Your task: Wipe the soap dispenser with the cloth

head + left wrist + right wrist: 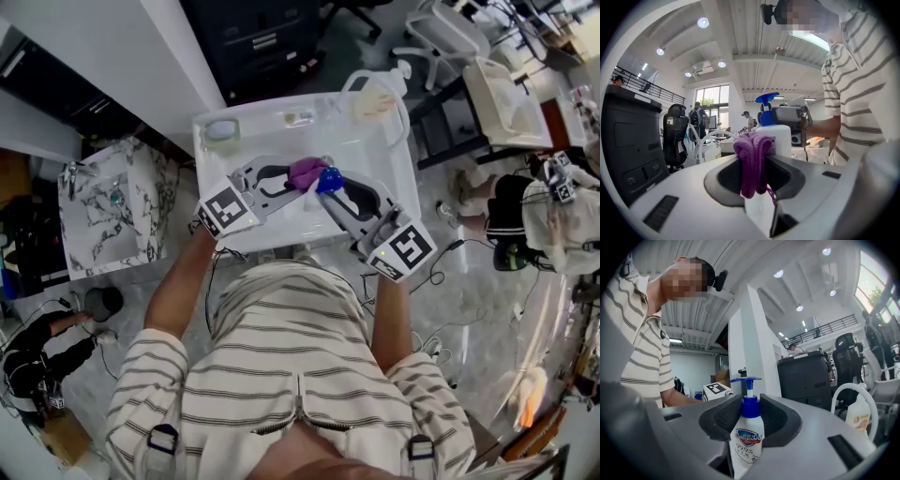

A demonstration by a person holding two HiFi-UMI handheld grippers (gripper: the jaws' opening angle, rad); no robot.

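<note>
A white soap dispenser with a blue pump sits upright between the jaws of my right gripper, which is shut on it at the blue collar. In the head view its blue top shows above the white table. My left gripper is shut on a bunched purple cloth, seen as a purple wad pressed against the side of the dispenser. Both grippers meet over the middle of the table, left gripper at the left.
A roll of tape and a small object lie at the table's far side. A second bottle stands inside a white hoop at the far right corner. A marble-topped stand is to the left, office chairs beyond.
</note>
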